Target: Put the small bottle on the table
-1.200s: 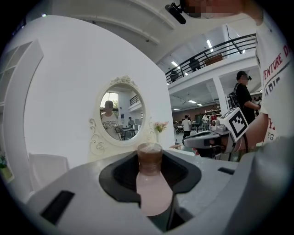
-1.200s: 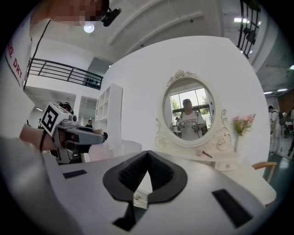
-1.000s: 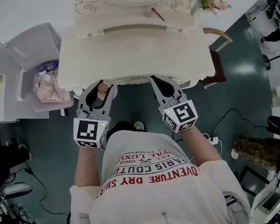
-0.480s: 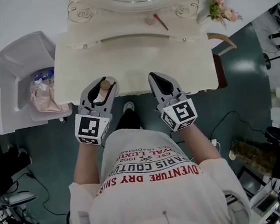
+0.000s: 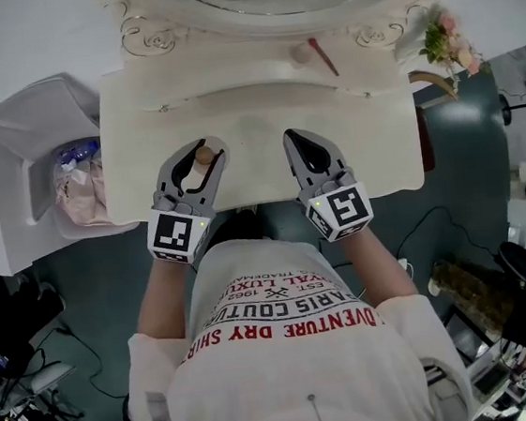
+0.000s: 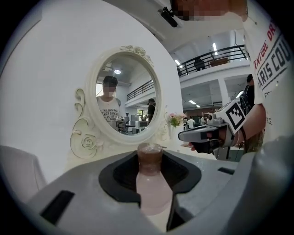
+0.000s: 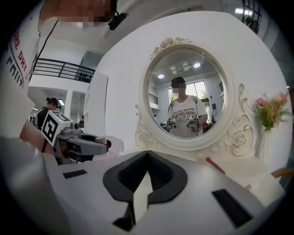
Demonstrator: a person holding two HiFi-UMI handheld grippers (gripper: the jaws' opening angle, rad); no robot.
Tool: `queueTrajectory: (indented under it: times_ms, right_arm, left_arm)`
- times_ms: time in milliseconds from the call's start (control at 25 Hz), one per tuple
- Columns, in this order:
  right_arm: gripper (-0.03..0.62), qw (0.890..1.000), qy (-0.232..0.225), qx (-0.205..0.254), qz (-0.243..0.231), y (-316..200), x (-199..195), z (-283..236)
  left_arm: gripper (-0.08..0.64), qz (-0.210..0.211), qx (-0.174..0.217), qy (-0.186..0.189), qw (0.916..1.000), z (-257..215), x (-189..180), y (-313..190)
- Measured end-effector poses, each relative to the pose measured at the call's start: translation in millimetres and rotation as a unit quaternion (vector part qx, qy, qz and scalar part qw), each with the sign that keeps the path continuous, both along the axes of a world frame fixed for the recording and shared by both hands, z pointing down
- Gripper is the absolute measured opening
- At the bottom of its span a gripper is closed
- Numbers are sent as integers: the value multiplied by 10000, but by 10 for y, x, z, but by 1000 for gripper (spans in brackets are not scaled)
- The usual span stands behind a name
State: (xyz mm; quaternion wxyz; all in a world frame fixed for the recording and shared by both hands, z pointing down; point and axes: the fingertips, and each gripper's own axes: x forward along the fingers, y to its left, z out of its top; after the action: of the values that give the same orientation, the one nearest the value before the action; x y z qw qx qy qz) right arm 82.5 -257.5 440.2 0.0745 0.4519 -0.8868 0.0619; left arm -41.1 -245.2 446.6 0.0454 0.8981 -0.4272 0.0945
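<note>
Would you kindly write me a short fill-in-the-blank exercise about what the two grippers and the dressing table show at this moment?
1. The gripper shut on the small bottle is the ___ one.
2. The right gripper has its jaws together and holds ___.
3. The bottle's cap is ___ in colour.
4. At the back of the table stands an oval ___.

Missing words: left; nothing; brown; mirror.
</note>
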Motion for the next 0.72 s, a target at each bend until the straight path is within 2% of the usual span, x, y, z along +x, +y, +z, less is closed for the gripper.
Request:
queueTrajectory:
  times_ms: [360, 720]
  right_arm:
    - [-2, 9997, 44, -166, 182, -459, -75, 377]
    - [-2, 9991, 110, -417, 3, -631, -180, 727]
  left_arm:
    - [144, 304, -342, -159, 9988, 672, -19, -420]
    - [144, 367, -690, -306, 9965, 1170, 36, -692]
